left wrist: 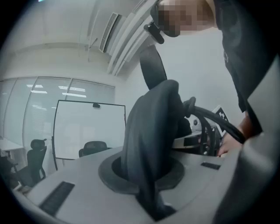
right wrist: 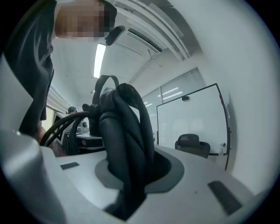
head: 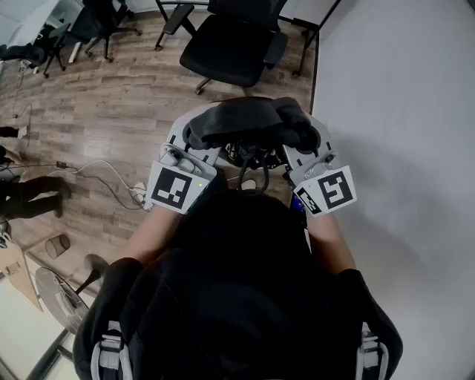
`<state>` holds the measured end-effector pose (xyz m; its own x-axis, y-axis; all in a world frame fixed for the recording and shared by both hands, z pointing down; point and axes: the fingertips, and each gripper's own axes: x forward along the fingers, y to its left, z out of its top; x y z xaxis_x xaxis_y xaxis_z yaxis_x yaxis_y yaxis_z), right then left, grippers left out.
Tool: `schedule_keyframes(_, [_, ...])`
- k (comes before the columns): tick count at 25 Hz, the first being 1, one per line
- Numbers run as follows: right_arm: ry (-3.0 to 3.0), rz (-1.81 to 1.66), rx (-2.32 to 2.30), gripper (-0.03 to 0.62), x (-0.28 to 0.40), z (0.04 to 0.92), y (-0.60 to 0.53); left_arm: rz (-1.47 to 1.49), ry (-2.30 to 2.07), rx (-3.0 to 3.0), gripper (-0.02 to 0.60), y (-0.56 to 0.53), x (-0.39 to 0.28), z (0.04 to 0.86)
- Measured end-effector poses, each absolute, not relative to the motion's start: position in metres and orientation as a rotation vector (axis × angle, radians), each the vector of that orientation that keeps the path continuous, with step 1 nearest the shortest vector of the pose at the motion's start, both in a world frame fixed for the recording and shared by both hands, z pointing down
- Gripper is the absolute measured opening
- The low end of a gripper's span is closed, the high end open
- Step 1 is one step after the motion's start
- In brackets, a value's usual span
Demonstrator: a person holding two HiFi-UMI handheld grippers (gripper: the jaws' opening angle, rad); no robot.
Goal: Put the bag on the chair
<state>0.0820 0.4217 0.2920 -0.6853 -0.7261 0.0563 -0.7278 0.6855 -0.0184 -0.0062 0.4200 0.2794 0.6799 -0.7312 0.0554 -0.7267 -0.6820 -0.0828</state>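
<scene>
Left tool (left wrist: pixel 148 177) and right tool (right wrist: pixel 129 175) are each clamped on a bunched fold of the black bag (head: pixel 252 122), which hangs between them, near the person. The office chair (head: pixel 230 46) stands farther off, well apart from the bag. Judged: lift done; carry and set-down remain.

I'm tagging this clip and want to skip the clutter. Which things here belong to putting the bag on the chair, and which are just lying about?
Job in hand:
- bag, its dark fabric clamped in both grippers
- left gripper
- right gripper
- black office chair ahead

Lying about:
- white cable on the floor
- power strip
- fan
- second chair, far left
</scene>
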Motion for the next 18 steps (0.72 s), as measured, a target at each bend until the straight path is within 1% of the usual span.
schedule_keyframes(18, [-2.888, 0.042, 1.084, 0.072, 0.089, 0.298, 0.424, -0.169, 1.318, -2.76, 0.043, 0.429, 0.004, 0.286])
